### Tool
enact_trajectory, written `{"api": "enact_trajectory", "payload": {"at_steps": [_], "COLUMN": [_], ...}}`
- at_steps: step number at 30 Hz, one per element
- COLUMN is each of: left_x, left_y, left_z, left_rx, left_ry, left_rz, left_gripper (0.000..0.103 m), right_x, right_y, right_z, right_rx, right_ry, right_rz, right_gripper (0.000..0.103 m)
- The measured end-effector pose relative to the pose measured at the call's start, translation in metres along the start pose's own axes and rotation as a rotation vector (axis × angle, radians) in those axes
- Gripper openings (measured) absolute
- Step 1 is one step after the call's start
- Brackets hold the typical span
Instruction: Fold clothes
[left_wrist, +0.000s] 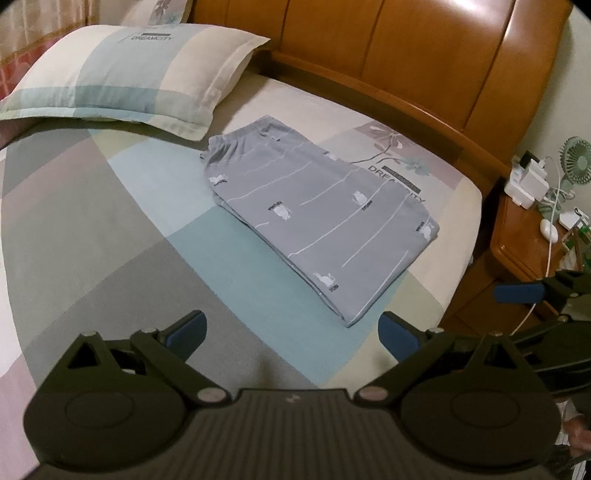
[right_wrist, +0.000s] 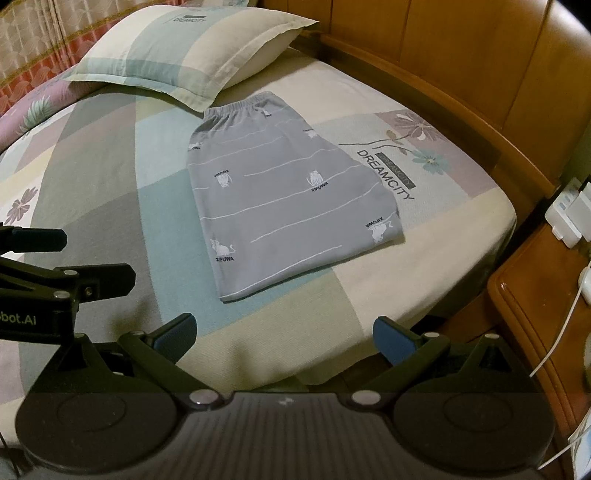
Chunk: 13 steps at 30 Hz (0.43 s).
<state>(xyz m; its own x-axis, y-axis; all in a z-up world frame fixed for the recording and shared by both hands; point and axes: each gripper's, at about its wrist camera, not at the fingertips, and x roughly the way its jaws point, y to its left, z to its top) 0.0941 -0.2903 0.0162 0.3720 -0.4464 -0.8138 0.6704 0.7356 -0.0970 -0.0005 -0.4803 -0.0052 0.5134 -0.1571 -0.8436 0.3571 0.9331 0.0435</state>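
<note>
Item: folded grey pyjama trousers (right_wrist: 280, 206), flat on bed sheet (right_wrist: 110, 206), just below pillow (right_wrist: 192, 48) | left gripper (left_wrist: 291, 332): jaws wide, empty | right gripper (right_wrist: 284, 334): jaws wide, empty | Risk: pinching top layer only may unfold stack.

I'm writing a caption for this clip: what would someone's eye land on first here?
First, the grey pyjama trousers, already folded into a flat rectangle in the middle of the patchwork bedsheet. Behind them, a striped pillow lies against the wooden headboard. In the foreground, the left gripper and the right gripper hover open over the near edge of the bed, holding nothing.
</note>
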Motion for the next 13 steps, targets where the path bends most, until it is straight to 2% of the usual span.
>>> {"api": "enact_trajectory", "payload": {"at_steps": [13], "left_x": [0.0012], "left_y": [-0.0014], "left_z": [-0.0007], "left_rx": [0.003], "left_ry": [0.002], "left_rz": [0.004], "left_gripper": [0.099], "right_x": [0.0003], "right_y": [-0.0004], "right_z": [-0.001], "right_rx": [-0.006], "right_ry": [0.0], "right_rz": [0.0], "right_gripper": [0.103]}}
